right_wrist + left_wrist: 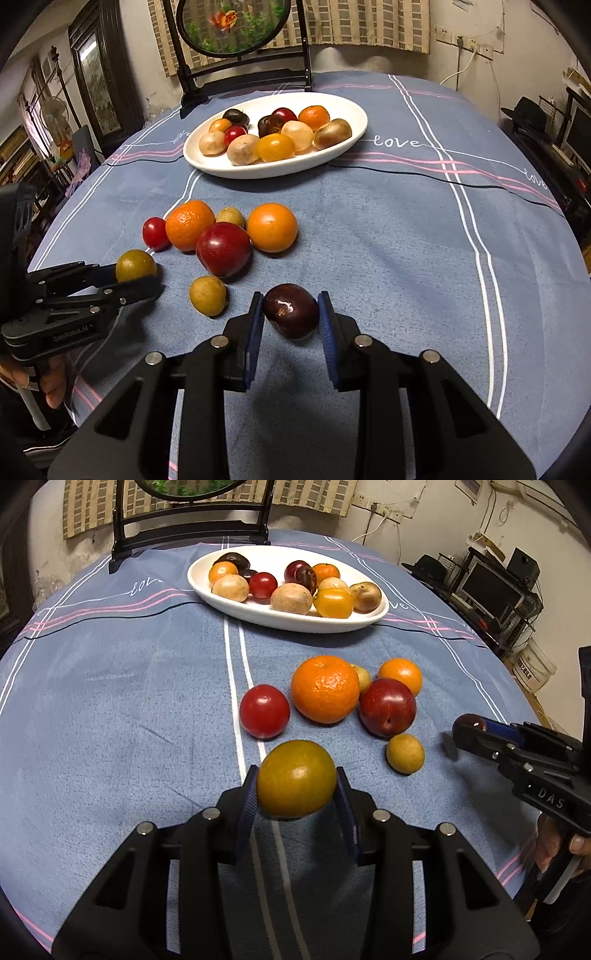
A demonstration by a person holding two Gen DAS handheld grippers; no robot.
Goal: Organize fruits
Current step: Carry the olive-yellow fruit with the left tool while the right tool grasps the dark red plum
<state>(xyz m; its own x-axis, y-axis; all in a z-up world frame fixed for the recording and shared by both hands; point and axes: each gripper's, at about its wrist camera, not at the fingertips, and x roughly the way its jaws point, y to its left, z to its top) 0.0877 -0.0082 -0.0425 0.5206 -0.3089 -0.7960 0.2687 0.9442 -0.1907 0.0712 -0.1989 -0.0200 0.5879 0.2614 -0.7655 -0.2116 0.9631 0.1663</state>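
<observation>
Though edge-on beside left tool [296, 780], dark plum [291, 311] face-on.

Left gripper [297, 794]: clamped on a yellow-green fruit [296, 777]
Right gripper [466, 734]: at right edge, gripping a dark fruit [470, 722]
Tabletop [110, 701]: blue cloth, loose fruits near centre
White dish [288, 622]: far side, filled with fruit

One white plate [354, 127], two claws, many fruits.
</observation>
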